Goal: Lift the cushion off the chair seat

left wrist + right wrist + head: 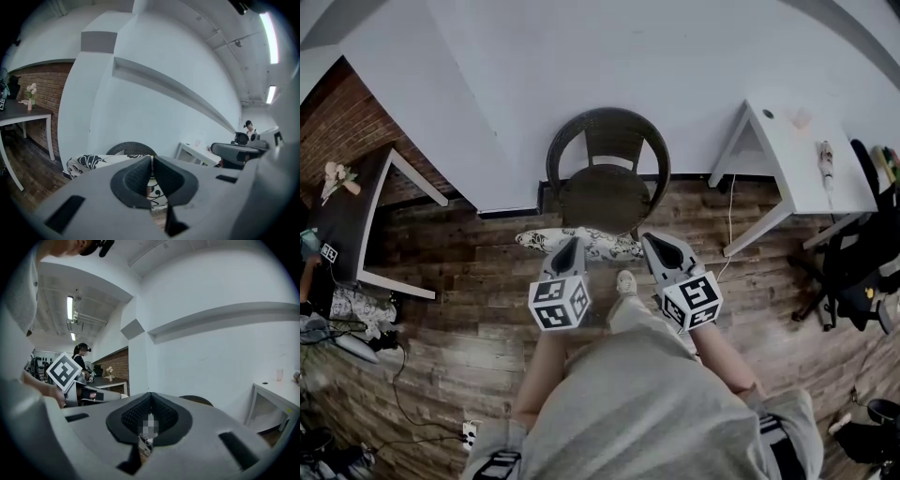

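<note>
The cushion (pixel 598 245), white with a black floral print, hangs in the air in front of the dark wicker chair (pixel 609 173), clear of its seat. My left gripper (pixel 571 243) is shut on the cushion's near edge left of centre. My right gripper (pixel 648 241) is shut on its right end. In the left gripper view the cushion (pixel 91 162) stretches left from the closed left gripper (pixel 152 164), with the chair back (pixel 131 147) behind it. In the right gripper view a strip of printed fabric (pixel 146 443) shows between the closed jaws of the right gripper (pixel 150 414).
A white desk (pixel 797 159) stands right of the chair and a dark table (pixel 352 220) with flowers stands at the left. A black office chair (pixel 853 267) is at the far right. The person's shoe (pixel 625 281) is on the wooden floor below the cushion. Cables lie at the lower left.
</note>
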`<state>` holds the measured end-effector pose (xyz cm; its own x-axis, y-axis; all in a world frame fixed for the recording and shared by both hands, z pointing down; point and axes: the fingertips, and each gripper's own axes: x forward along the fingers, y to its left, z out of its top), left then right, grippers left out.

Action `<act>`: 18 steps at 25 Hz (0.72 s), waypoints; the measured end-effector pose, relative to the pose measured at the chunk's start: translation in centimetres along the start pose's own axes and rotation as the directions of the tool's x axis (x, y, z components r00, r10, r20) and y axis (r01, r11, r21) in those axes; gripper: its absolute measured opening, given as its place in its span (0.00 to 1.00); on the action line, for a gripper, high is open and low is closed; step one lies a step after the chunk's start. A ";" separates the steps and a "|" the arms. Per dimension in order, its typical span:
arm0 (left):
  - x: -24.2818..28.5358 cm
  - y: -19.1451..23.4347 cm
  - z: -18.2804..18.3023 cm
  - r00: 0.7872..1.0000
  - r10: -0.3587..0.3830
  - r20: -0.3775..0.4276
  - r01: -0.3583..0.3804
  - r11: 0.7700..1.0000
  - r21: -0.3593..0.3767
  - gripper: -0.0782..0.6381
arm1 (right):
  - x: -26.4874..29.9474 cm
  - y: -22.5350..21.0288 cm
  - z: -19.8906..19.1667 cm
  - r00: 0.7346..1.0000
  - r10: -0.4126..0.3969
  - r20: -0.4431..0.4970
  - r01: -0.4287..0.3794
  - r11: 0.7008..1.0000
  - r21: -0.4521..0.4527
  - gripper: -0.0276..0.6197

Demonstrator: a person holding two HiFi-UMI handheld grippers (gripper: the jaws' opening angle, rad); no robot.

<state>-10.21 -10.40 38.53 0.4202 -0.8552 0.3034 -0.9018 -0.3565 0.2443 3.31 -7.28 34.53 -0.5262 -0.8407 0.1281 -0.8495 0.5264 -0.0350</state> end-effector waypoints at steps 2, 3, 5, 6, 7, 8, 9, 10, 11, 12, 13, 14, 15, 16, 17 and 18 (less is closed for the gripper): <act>-0.8 -0.1 0.5 1.000 -0.002 0.026 0.002 1.000 0.001 0.13 | -0.4 0.3 0.0 1.000 -0.001 0.003 0.001 1.000 0.001 0.04; -1.2 -0.1 0.7 0.999 -0.003 0.035 0.003 1.000 0.000 0.13 | -0.6 0.4 0.1 1.000 0.000 0.004 0.000 1.000 0.002 0.04; -1.9 -0.1 1.1 0.999 -0.002 0.050 0.002 1.000 0.001 0.13 | -0.8 0.7 0.2 1.000 0.004 0.006 -0.004 1.000 0.001 0.04; -2.0 -0.1 1.2 0.998 -0.002 0.056 0.002 1.000 0.001 0.13 | -0.8 0.7 0.3 1.000 0.006 0.006 -0.006 1.000 -0.001 0.04; -2.1 -0.2 1.4 0.998 -0.002 0.061 0.002 1.000 0.001 0.13 | -0.8 0.7 0.3 1.000 0.009 0.007 -0.009 1.000 -0.003 0.04; -2.2 -0.1 1.5 0.998 -0.002 0.064 0.002 1.000 0.000 0.13 | -0.7 0.7 0.4 1.000 0.011 0.008 -0.011 1.000 -0.004 0.04; -2.3 -0.1 1.5 0.998 -0.001 0.066 0.001 1.000 -0.001 0.13 | -0.7 0.8 0.4 1.000 0.014 0.009 -0.014 1.000 -0.005 0.04; -2.4 0.0 1.5 0.998 0.000 0.067 0.000 1.000 -0.001 0.13 | -0.6 0.9 0.4 1.000 0.016 0.009 -0.016 1.000 -0.005 0.04; -2.5 0.1 1.6 0.998 0.000 0.068 0.000 1.000 -0.001 0.13 | -0.6 1.1 0.4 1.000 0.018 0.009 -0.018 1.000 -0.005 0.04; -2.6 0.2 1.6 0.998 0.000 0.069 0.000 1.000 -0.002 0.13 | -0.6 1.2 0.4 1.000 0.019 0.008 -0.019 1.000 -0.004 0.04; -2.7 0.2 1.6 0.998 -0.001 0.069 0.001 1.000 -0.003 0.13 | -0.5 1.3 0.4 1.000 0.020 0.008 -0.020 1.000 -0.004 0.04; -2.7 0.3 1.6 0.998 -0.001 0.069 0.001 1.000 -0.004 0.13 | -0.5 1.4 0.4 1.000 0.020 0.008 -0.020 1.000 -0.002 0.04; -2.7 0.3 1.6 0.998 0.000 0.068 0.001 1.000 -0.005 0.13 | -0.5 1.4 0.3 1.000 0.019 0.007 -0.019 1.000 -0.001 0.04; -2.7 0.3 1.6 0.998 0.000 0.066 0.000 1.000 -0.005 0.13 | -0.5 1.3 0.3 1.000 0.016 0.005 -0.016 1.000 0.001 0.04; -2.7 0.3 1.6 0.998 0.000 0.066 0.000 1.000 -0.006 0.13 | -0.5 1.2 0.2 1.000 0.010 0.002 -0.010 1.000 -0.001 0.04; -2.6 0.3 1.6 0.998 -0.001 0.065 0.001 1.000 -0.007 0.13 | -0.6 1.1 0.2 1.000 0.002 -0.004 -0.002 1.000 -0.006 0.04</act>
<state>-11.74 -8.86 36.34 0.4134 -0.8777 0.2423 -0.9006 -0.3550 0.2506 2.70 -6.28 34.26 -0.5276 -0.8392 0.1318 -0.8483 0.5288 -0.0291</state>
